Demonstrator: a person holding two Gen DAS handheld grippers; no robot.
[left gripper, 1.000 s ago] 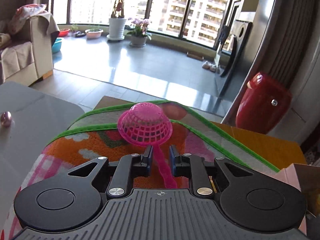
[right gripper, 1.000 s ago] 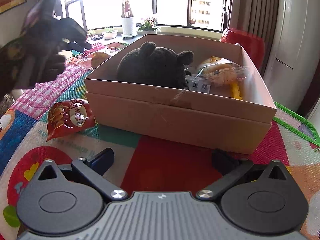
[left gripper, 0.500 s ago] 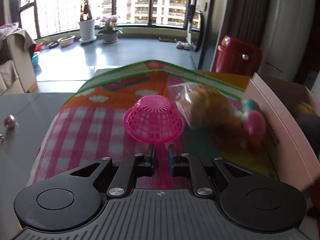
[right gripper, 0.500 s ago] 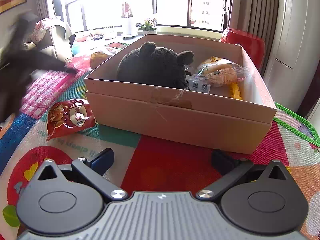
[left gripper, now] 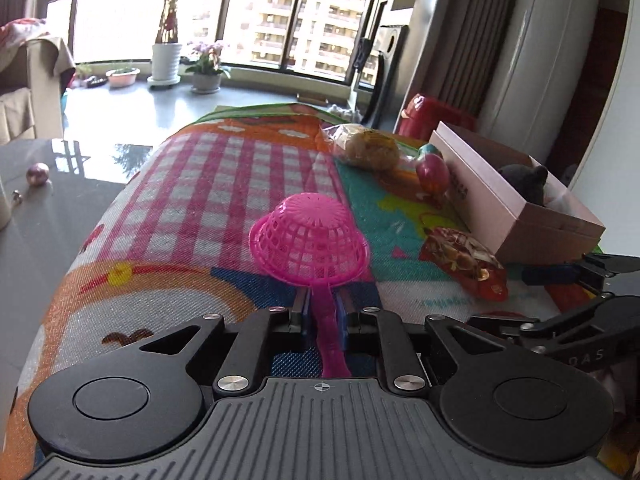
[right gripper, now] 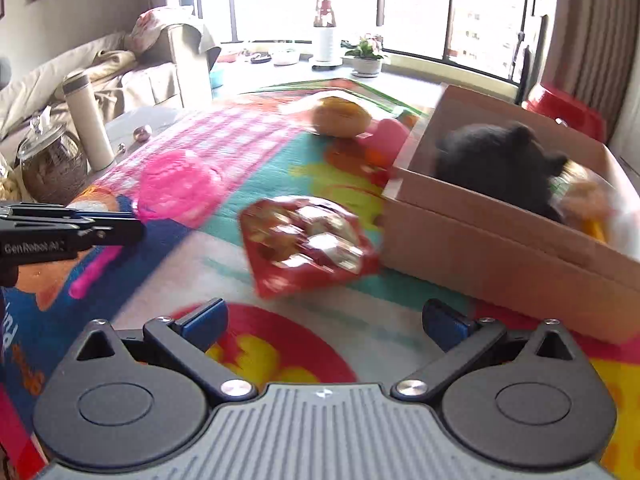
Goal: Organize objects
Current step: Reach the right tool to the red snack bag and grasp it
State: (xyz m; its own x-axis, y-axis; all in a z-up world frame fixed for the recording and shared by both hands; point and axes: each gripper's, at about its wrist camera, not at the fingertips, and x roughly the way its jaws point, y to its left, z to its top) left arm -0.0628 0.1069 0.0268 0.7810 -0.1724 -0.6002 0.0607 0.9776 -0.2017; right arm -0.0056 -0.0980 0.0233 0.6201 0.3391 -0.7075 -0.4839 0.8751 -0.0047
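Left gripper [left gripper: 320, 312]: clamped tight on the handle of the pink plastic strainer [left gripper: 310, 240], carried above the play mat [left gripper: 224, 184], not yet boxed.
Red snack packet [right gripper: 308, 240]: lying on the mat beside the box, still to be put away.
Right gripper [right gripper: 324, 320]: jaws wide apart, nothing between them, facing the packet.
Bagged bread [right gripper: 340, 117] and pink toy [right gripper: 384, 136]: on the mat, outside.
Cardboard box [right gripper: 500, 248]: already holds a dark plush toy [right gripper: 500, 164] and other items.

"GenRobot.AI" reads in white on the black side of the left gripper [right gripper: 116, 227], and the letters "OAS" show on the right gripper [left gripper: 568, 276] arm.
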